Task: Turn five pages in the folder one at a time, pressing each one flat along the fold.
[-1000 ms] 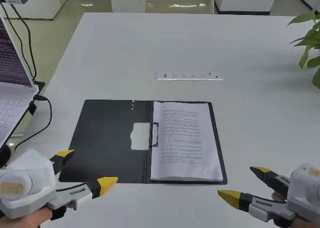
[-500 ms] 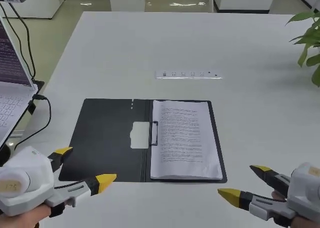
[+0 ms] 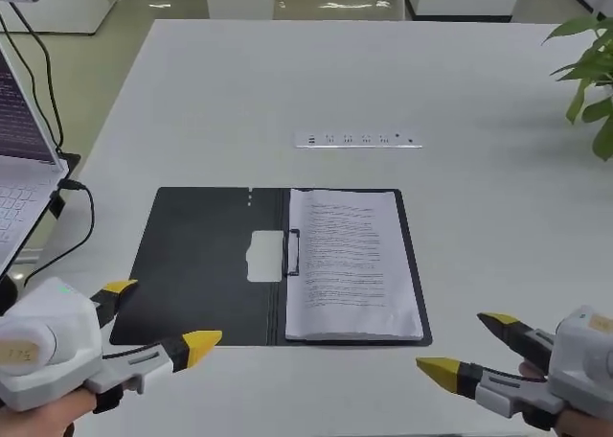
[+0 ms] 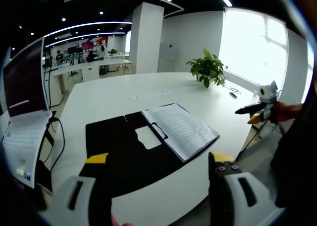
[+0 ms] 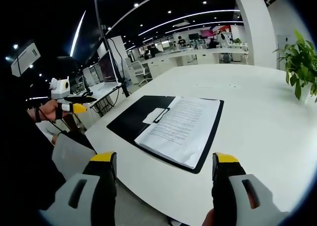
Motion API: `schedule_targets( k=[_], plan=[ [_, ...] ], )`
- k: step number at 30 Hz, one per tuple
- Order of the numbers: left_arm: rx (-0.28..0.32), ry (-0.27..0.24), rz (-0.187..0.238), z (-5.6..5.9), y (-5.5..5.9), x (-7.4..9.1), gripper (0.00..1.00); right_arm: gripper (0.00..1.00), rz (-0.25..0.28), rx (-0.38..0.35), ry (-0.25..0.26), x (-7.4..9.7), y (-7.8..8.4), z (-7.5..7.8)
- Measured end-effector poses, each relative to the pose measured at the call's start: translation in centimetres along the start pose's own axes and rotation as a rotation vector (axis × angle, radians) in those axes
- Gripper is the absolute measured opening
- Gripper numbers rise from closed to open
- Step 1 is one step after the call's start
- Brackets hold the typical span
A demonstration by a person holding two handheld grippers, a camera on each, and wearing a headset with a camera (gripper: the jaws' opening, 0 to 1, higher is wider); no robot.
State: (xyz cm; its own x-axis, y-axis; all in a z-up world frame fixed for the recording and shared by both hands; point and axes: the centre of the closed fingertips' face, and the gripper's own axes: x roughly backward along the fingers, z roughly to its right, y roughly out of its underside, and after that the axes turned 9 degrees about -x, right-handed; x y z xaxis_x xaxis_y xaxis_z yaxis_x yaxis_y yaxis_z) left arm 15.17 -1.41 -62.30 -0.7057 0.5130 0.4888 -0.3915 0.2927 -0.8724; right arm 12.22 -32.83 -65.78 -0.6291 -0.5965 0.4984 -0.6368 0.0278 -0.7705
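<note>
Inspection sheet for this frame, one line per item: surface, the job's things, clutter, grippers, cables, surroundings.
Surface: white table, flat and evenly lit.
Job's things: black folder lying open and flat; stack of pages on its right half, with the clip by the fold; no page lifted.
Clutter: power strip beyond the folder; laptop at the table's left edge.
Grippers: left gripper open, empty, by the folder's near left corner; right gripper open, empty, off its near right corner.
Cables: black cable at the laptop, apart from the folder.
Surroundings: potted plant at right; office desks beyond.
</note>
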Motion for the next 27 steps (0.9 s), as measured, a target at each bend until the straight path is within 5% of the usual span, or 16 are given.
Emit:
schedule_targets(
  k=[11,27],
  plan=[
    [-0.024,0.043,0.006,1.5,-1.5,-1.4,0.79,0.79,0.009,-0.007,0.014,0.3,-0.2,0.3],
    [-0.105,0.155,0.024,4.4,-5.1,-6.3,0.78,0.78,0.013,-0.02,0.016,0.3,-0.4,0.6]
  ],
)
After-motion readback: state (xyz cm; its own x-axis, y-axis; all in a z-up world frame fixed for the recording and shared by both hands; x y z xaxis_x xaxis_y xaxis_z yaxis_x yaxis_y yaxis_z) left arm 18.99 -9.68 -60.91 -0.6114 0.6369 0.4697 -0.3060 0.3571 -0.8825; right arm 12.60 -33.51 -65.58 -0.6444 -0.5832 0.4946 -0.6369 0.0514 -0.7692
